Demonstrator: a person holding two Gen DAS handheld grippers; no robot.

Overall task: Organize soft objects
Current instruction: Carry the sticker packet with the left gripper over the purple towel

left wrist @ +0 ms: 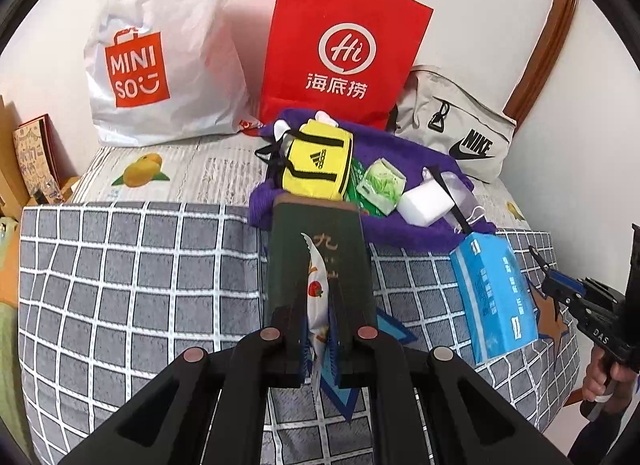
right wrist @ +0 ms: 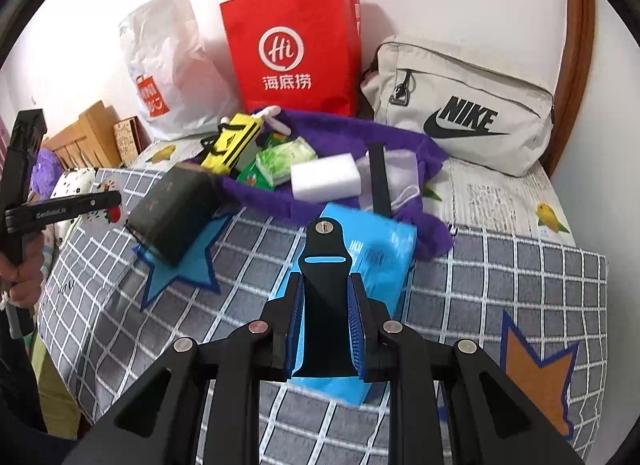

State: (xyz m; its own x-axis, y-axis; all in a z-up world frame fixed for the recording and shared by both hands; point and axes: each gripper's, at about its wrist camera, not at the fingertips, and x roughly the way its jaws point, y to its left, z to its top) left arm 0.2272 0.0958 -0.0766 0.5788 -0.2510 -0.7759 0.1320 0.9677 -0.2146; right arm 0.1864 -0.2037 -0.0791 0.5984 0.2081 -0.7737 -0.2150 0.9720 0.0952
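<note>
A grey blanket with a white grid [left wrist: 132, 273] carries blue [right wrist: 180, 265] and orange [right wrist: 540, 381] stars edged in dark blue. The fuzzy purple cloth [left wrist: 400, 225] holds a yellow pouch with black straps [left wrist: 316, 165], a green-and-white tissue pack [left wrist: 382, 185] and a plain white foam block [right wrist: 326, 175]. The sky-blue plastic tissue pack [left wrist: 494, 297] bears white print. Behind stand a red paper bag with a white logo [left wrist: 340, 53], a white plastic bag with an orange-red logo [left wrist: 160, 53] and a beige fabric bag with a black swoosh [right wrist: 464, 113]. The bed sheet [left wrist: 192, 173] shows yellow fruit on pale grey stripes.

White strawberry-print packet [left wrist: 316, 305]: pinched upright between the left gripper [left wrist: 318, 339] fingers. Blue tissue pack [right wrist: 376, 253]: flat on the checked blanket, partly under the right gripper [right wrist: 324, 329].
</note>
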